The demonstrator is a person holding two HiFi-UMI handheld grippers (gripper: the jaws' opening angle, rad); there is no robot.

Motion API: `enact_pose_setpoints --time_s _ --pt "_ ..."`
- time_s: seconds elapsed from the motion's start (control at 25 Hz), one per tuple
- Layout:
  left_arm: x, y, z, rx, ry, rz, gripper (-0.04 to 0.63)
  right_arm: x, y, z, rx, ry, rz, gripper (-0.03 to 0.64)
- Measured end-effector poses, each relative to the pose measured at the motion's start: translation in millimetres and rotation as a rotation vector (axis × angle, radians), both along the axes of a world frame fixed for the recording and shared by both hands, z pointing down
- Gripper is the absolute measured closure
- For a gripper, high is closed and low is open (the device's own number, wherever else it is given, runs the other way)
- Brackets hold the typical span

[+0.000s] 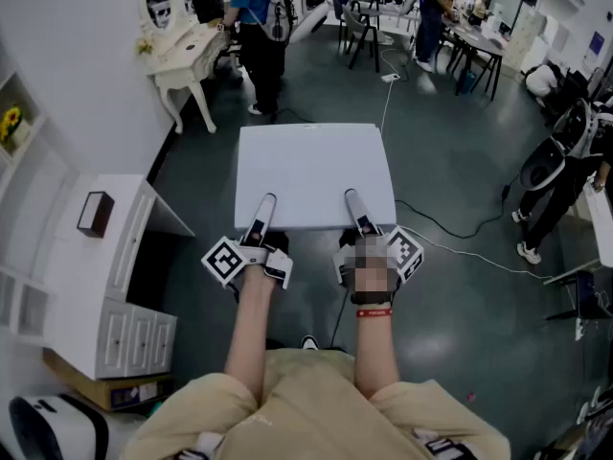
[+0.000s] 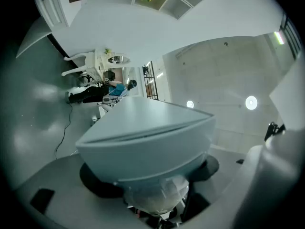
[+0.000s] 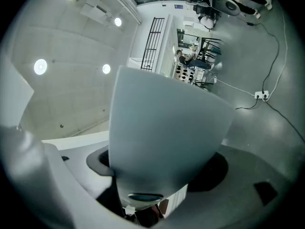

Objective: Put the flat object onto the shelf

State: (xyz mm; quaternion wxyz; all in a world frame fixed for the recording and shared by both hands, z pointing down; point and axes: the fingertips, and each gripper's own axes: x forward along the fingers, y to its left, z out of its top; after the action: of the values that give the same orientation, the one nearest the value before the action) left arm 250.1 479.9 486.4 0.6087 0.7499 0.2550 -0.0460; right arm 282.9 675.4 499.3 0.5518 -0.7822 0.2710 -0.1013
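Observation:
The flat object (image 1: pixel 312 174) is a large white rectangular panel, held level above the dark floor in front of me. My left gripper (image 1: pixel 262 209) grips its near edge left of centre, and my right gripper (image 1: pixel 355 207) grips the same edge right of centre. Both are shut on it. The panel (image 2: pixel 145 136) fills the middle of the left gripper view, clamped between wide-set jaws. In the right gripper view the panel (image 3: pixel 164 128) likewise sits between the jaws. The white shelf unit (image 1: pixel 110 266) stands to my left, beside the wall.
A small dark box (image 1: pixel 95 213) sits on top of the shelf unit. A white dressing table (image 1: pixel 184 57) stands at the back left, with a person (image 1: pixel 257 36) beside it. Cables (image 1: pixel 450 238) trail over the floor on the right. Tables, chairs and people fill the far end.

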Motion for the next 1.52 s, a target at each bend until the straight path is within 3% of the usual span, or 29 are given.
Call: enact_pose_setpoints --time_s 0.28,0.8,1.08,1.52 --pt "-10.9 -10.4 -1.3 0.009 -0.015 -0.052 0.222 -2.0 -12.4 2.2 0.04 -0.05 -0.044 0.218" --pt "-58.5 -108.3 12.5 -0.025 -0.047 -0.255 0.227 -12.4 -123.7 13.2 0.012 -0.105 -0.274 0.218" --pt "-99.5 -185.1 21.4 -0.051 -0.073 -0.423 0.229 -23.5 -214.9 21.2 -0.014 -0.122 -0.428 0.218" --pt "-144.5 -303.0 25.9 -0.096 -0.048 -0.622 0.23 -39.6 -357.0 14.9 -0.043 -0.106 -0.627 0.222"
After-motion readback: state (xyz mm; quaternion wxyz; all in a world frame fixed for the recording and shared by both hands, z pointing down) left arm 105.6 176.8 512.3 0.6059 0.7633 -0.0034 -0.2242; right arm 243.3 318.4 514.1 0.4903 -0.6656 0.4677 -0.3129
